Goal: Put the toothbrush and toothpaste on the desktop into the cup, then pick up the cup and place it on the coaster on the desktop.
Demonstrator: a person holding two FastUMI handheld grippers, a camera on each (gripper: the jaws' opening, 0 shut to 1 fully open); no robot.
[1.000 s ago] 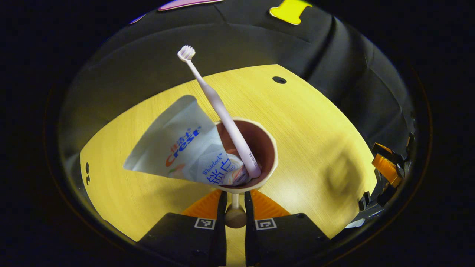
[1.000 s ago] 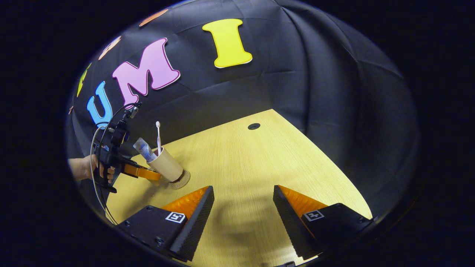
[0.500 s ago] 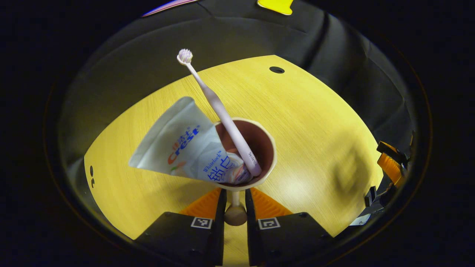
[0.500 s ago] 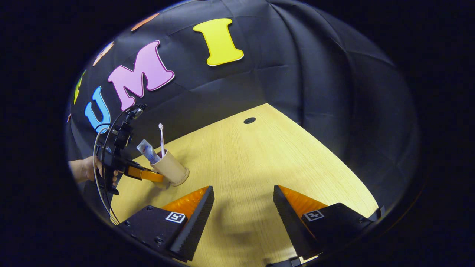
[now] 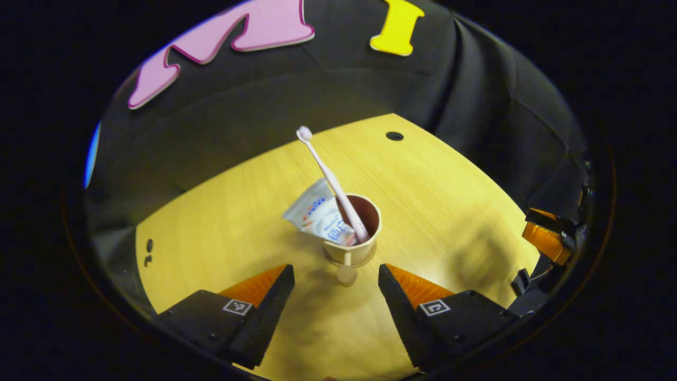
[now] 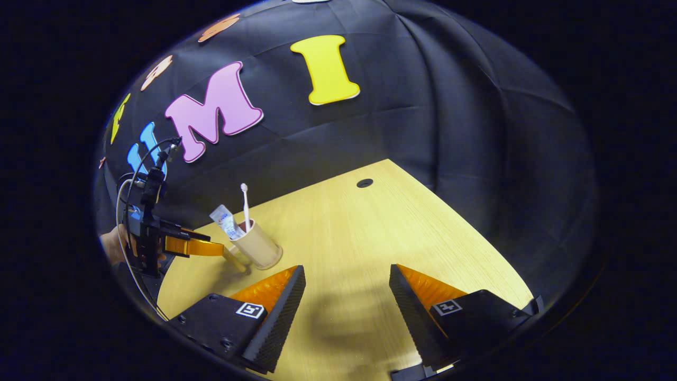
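Observation:
A beige cup (image 5: 361, 251) stands upright on the wooden desk (image 5: 238, 211), holding a white toothbrush (image 5: 330, 182) and a toothpaste tube (image 5: 317, 214) that lean out to the left. Its knobbed handle (image 5: 347, 273) points toward my left gripper (image 5: 335, 268), which is open, a little back from the cup and touching nothing. I cannot make out the coaster under the cup. In the right gripper view the cup (image 6: 259, 246) sits at the left with the left gripper (image 6: 217, 244) beside it. My right gripper (image 6: 347, 269) hangs open over bare desk, holding nothing.
A round cable hole (image 5: 394, 136) lies near the desk's far edge, against the black cloth wall. The right gripper (image 5: 547, 243) shows at the right rim of the left gripper view. A hand (image 6: 113, 246) holds the left gripper at the desk's left side.
My left gripper, shut on the cup's handle before, has opened and drawn back. The cup, tilted a second ago, now stands upright on its own. The right gripper barely moved.

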